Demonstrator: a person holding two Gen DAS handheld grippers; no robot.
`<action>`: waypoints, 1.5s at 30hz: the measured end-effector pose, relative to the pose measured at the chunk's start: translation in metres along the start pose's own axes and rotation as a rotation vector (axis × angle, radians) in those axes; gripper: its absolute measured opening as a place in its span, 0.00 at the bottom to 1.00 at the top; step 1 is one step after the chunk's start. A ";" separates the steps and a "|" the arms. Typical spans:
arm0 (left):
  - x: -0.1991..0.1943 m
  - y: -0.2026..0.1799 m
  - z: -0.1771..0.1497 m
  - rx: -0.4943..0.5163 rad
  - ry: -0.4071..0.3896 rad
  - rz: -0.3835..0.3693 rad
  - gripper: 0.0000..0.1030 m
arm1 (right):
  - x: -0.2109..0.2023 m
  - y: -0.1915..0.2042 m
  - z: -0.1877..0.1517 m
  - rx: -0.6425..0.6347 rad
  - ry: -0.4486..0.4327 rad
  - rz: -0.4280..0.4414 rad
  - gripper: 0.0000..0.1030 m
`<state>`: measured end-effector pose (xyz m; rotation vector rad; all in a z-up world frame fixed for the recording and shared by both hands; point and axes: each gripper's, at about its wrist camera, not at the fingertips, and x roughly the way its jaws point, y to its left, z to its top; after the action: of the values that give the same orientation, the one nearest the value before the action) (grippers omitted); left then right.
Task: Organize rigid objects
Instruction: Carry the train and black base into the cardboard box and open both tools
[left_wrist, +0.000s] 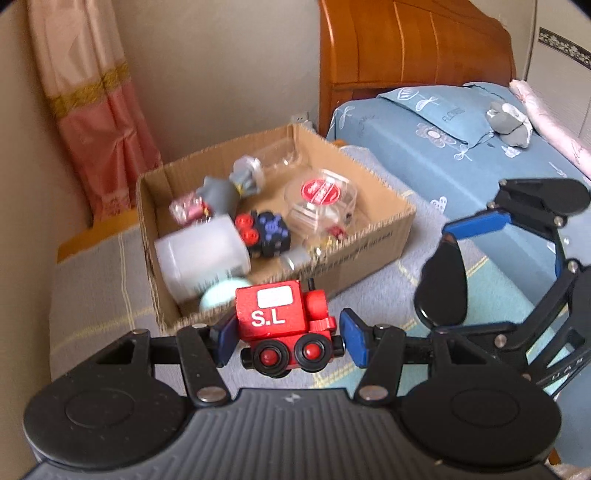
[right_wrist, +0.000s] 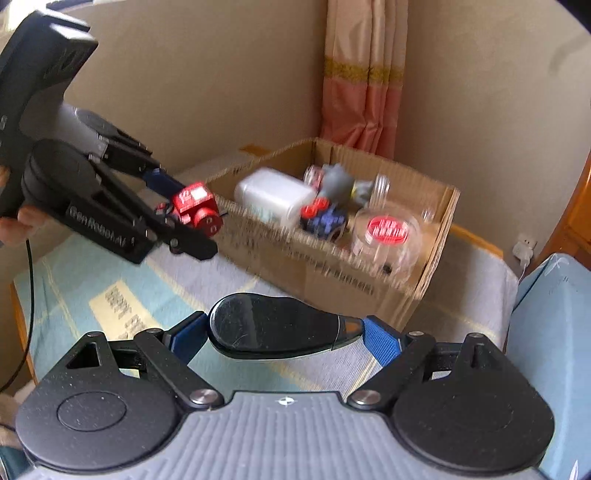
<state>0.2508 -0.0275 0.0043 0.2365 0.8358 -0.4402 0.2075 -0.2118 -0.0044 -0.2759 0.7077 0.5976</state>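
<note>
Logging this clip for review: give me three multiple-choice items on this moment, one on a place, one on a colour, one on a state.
1. Where is the red wooden toy train?
A. Inside the box
B. Between the left gripper's fingers, outside the box's near wall
C. On the bed

2. What colour is the round label on the clear plastic jar?
A. Red
B. Green
C. Yellow

3. What does the right gripper hold?
A. Nothing
B. A white bottle
C. A glossy black oval object

Answers: 1 B, the left gripper grips it in front of the brown cardboard box. 2 A, the label shows red. 3 C, the blue pads close on its ends.
</note>
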 end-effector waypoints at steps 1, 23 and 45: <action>0.001 0.000 0.004 0.005 -0.002 -0.002 0.55 | -0.001 -0.002 0.005 -0.001 -0.009 -0.005 0.90; 0.053 0.053 0.068 -0.053 0.003 0.071 0.55 | 0.076 -0.095 0.096 0.159 -0.004 -0.132 0.90; 0.060 0.082 0.085 -0.163 -0.035 0.151 0.85 | 0.101 -0.093 0.110 0.204 0.034 -0.131 1.00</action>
<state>0.3801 -0.0036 0.0168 0.1392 0.8087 -0.2325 0.3820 -0.1971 0.0113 -0.1418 0.7706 0.3930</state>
